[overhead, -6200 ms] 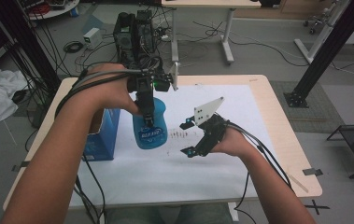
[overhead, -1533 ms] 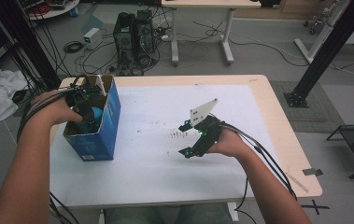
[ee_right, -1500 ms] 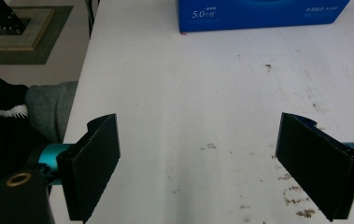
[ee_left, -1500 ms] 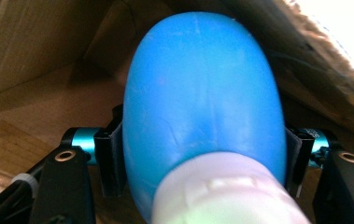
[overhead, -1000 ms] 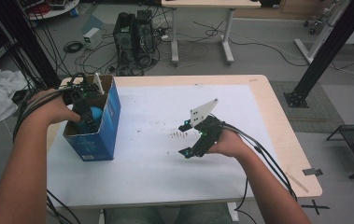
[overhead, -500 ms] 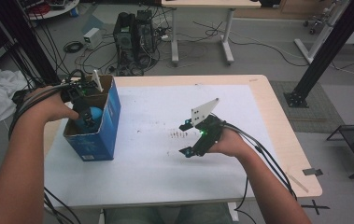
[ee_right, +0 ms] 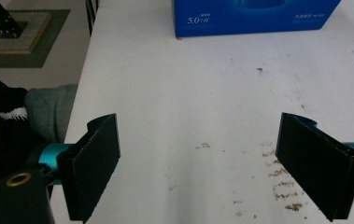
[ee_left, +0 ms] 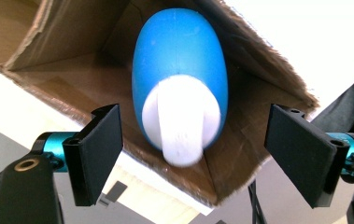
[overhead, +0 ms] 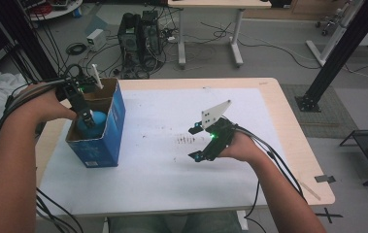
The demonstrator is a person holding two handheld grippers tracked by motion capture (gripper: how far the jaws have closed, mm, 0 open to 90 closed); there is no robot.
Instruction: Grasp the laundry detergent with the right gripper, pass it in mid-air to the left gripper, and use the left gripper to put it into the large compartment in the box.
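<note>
Left gripper (overhead: 85, 115) hangs over the open top of the blue cardboard box (overhead: 116, 127), which stands upright near the left edge of the white table (overhead: 157, 179). Its jaws have just been opening and now stand spread apart; in the left gripper view the two black pads sit on either side of the blue bottle (ee_left: 179, 74) without touching it, clear gaps showing on both sides. The bottle rests inside the box, white cap (ee_left: 180, 121) pointing up toward the gripper camera, body leaning down along one brown inner wall of the box (ee_left: 258, 107). In the high view the bottle (overhead: 94, 119) shows as a rounded blue shape just below the gripper tips, within the box's rim. A white stick-like part of the left gripper rises beside the far rim; what exactly it is cannot be told. The left hand (overhead: 41, 104) grips the tool from the left side of the box, cables trailing back over the forearm. Right gripper (overhead: 202, 143) is held just above the table near its middle, well apart from the box, with the grey three-cornered plate (overhead: 215, 114) standing on top. Its jaws are spread wide with nothing between them; the right gripper view looks between the pads along the bare tabletop (ee_right: 188, 93) to the blue face of the box (ee_right: 254, 16) at the far end. Small dark specks (ee_right: 284, 186) lie scattered on the white surface close to the right-hand pad.
</note>
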